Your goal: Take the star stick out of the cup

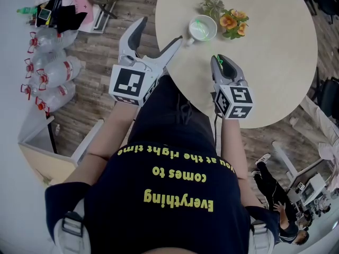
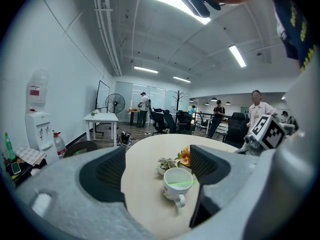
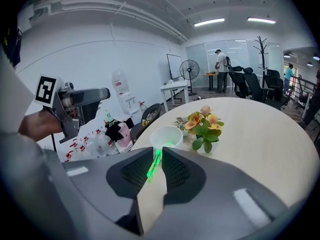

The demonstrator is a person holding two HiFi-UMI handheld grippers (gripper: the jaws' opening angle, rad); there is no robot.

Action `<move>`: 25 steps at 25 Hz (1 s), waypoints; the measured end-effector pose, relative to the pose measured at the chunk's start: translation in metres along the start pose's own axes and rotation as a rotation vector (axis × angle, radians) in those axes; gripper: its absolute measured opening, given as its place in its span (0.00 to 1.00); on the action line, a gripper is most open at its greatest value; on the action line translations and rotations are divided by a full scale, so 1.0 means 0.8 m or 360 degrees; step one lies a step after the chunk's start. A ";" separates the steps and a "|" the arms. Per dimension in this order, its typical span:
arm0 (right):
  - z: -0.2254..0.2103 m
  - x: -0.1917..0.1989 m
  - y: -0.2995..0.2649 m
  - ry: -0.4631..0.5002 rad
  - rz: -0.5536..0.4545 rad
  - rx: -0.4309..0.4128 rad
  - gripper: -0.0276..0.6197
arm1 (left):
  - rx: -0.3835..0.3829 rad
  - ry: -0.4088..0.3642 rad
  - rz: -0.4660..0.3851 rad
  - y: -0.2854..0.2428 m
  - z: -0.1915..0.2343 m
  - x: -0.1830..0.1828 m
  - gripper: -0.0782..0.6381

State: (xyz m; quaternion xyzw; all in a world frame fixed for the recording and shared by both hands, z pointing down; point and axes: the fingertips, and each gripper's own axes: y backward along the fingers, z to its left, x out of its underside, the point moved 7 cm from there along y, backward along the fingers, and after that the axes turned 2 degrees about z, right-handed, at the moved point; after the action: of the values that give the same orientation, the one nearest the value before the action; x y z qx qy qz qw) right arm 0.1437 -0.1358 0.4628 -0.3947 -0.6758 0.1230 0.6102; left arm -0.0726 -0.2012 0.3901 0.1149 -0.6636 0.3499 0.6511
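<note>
Right tool clenched on the star stick, whose far end rests in the cup; left tool released, short of the cup. Risk: if I pull sideways, the stick may catch the rim and tip the cup, or slip free.

cup: glossy white, smooth | star stick: translucent green plastic | table: matt cream, smooth | floor: wood planks, matt | bottles: clear glossy plastic
</note>
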 end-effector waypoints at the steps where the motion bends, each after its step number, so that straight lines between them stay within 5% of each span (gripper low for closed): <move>1: 0.000 -0.002 0.001 0.0014 -0.0008 0.0015 0.14 | 0.0001 0.0000 -0.0003 0.000 0.000 -0.001 0.67; 13: 0.005 -0.036 0.037 0.0120 -0.0120 0.0067 0.09 | 0.0061 -0.0005 -0.0070 0.009 -0.005 -0.016 0.60; 25: 0.004 -0.082 0.091 0.0176 -0.0365 0.0084 0.09 | 0.0105 -0.0059 -0.0181 0.020 -0.020 -0.044 0.30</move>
State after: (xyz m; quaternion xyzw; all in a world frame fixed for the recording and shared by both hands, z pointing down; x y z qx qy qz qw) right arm 0.1651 -0.1321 0.3670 -0.3050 -0.6783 0.0482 0.6668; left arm -0.0650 -0.1904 0.3504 0.1804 -0.6561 0.3317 0.6533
